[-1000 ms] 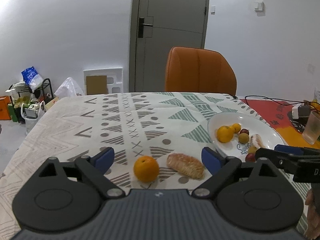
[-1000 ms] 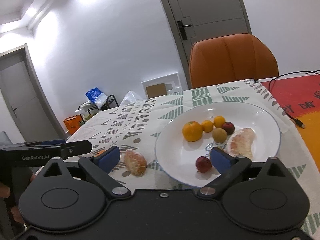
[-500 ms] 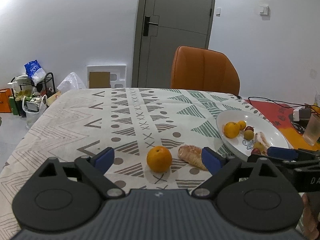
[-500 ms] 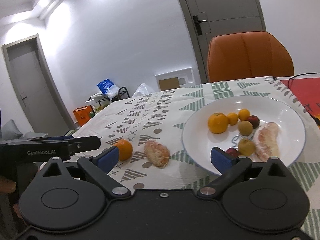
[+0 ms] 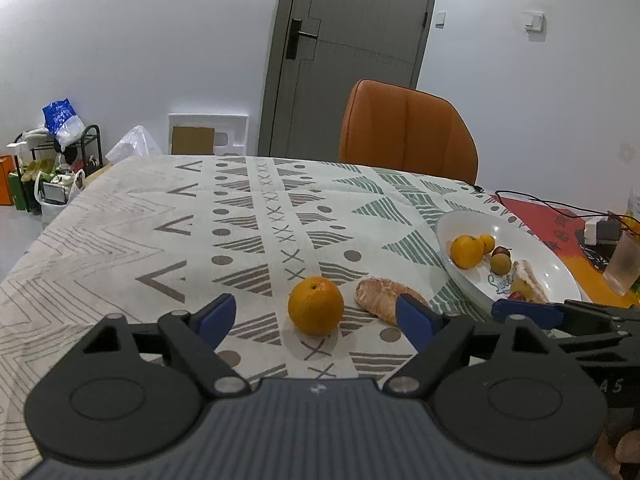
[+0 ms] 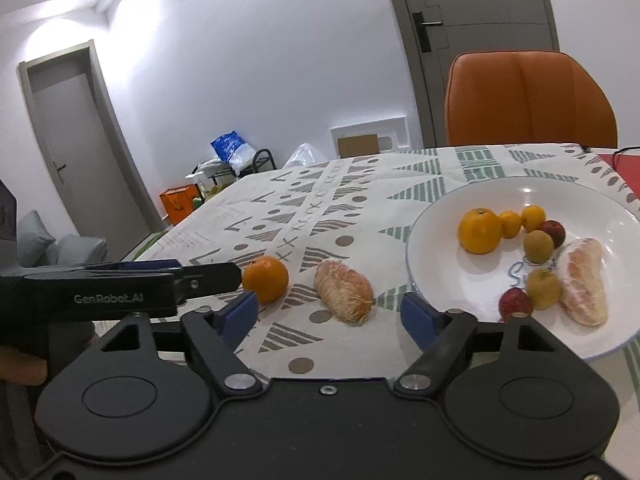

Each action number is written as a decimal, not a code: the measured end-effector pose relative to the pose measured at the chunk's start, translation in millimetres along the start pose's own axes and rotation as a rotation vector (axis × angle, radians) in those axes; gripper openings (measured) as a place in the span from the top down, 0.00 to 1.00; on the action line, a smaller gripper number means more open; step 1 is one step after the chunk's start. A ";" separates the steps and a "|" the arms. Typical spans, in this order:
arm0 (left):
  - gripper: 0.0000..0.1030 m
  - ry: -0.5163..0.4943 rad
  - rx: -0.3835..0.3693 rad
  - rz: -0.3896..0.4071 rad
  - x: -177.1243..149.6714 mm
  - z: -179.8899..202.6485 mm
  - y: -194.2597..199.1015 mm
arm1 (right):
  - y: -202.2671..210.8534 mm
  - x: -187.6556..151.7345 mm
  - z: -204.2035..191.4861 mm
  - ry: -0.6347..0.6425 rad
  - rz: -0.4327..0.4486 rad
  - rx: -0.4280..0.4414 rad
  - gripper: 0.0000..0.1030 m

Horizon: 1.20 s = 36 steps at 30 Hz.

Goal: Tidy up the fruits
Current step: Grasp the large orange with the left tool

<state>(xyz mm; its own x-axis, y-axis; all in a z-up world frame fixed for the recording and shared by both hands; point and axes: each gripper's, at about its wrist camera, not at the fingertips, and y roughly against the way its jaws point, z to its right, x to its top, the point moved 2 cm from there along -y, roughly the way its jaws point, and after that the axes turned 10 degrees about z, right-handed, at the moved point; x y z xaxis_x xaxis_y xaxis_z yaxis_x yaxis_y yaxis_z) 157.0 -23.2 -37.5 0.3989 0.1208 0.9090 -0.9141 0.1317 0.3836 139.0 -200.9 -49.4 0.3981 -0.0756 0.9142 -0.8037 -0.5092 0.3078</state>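
Observation:
An orange (image 5: 315, 305) and a peeled pomelo piece (image 5: 385, 295) lie on the patterned tablecloth, left of a white plate (image 5: 472, 224). The plate (image 6: 452, 208) holds an orange (image 6: 479, 230), small citrus, red and brownish fruits and a pomelo segment (image 6: 585, 281). My left gripper (image 5: 316, 316) is open and empty, the orange just ahead between its fingers. My right gripper (image 6: 330, 312) is open and empty, the pomelo piece (image 6: 343, 291) just ahead between its fingers, the loose orange (image 6: 265, 279) to its left.
An orange chair (image 5: 408, 136) stands at the table's far side. A red mat with cables (image 5: 560, 216) and a plastic cup (image 5: 622, 266) lie right of the plate. A door, a rack and bags are behind the table.
Both grippers have swung left. The orange now sits centred before the left gripper. The pomelo piece has come between the right gripper's fingers and the plate has shifted right.

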 end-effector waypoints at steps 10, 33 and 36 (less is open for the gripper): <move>0.35 0.036 -0.024 -0.038 -7.8 -6.5 -21.5 | -20.6 -4.1 1.2 0.002 -0.037 -0.006 0.39; 0.64 0.110 -0.026 -0.066 -13.1 -28.4 -39.2 | -51.8 -1.8 -9.5 0.091 -0.069 -0.033 0.41; 0.64 0.118 -0.009 -0.067 -13.1 -33.8 -36.5 | -55.8 -1.6 -12.3 0.103 -0.072 -0.032 0.41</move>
<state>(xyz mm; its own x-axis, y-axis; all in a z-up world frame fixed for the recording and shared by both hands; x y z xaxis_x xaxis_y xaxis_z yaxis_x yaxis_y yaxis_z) 187.6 3.6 -68.9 0.4657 0.2259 0.8556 -0.8844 0.1522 0.4412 177.7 -161.8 -64.8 0.4092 0.0493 0.9111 -0.7892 -0.4821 0.3805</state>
